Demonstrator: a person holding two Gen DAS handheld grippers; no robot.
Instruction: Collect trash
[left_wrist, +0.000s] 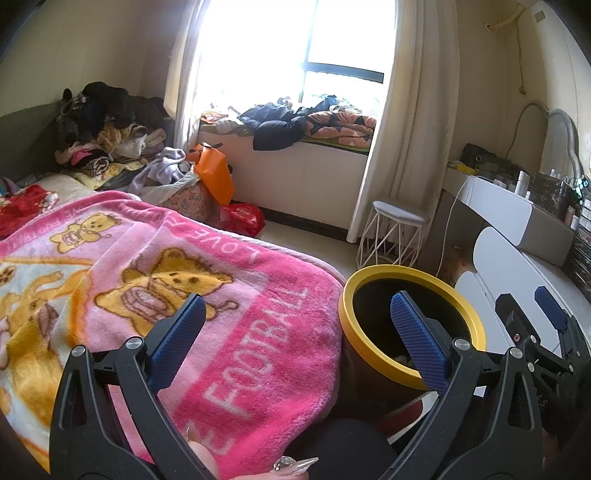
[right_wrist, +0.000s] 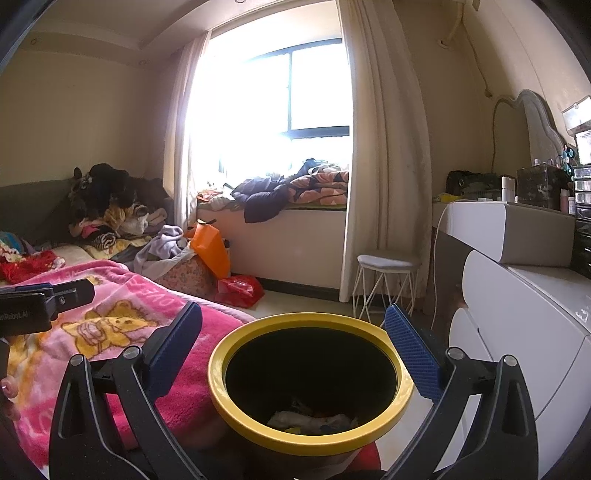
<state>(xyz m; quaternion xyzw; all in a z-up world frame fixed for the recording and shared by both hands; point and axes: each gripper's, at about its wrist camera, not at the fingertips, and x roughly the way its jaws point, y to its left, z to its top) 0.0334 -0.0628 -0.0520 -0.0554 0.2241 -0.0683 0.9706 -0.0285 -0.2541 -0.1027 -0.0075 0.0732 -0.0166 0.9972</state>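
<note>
- The bin (right_wrist: 310, 376), yellow-rimmed, stands upright, mouth upward, between pink blanket (right_wrist: 122, 325) and white dresser (right_wrist: 524, 332), crumpled trash (right_wrist: 310, 421) inside.
- Right gripper (right_wrist: 295, 347) hangs spread wide above it; left gripper (left_wrist: 299, 332) gapes wide, empty.

The yellow-rimmed bin (right_wrist: 310, 376) stands open-mouthed with free air above it, hemmed by the pink blanket (right_wrist: 122, 325) leftward and white drawers (right_wrist: 524, 332) rightward

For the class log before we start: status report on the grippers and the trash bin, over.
Left hand-held gripper open, empty. Right hand-held gripper open, empty, above yellow-rimmed trash bin. Scraps already inside. Nothing blocking the opening.
</note>
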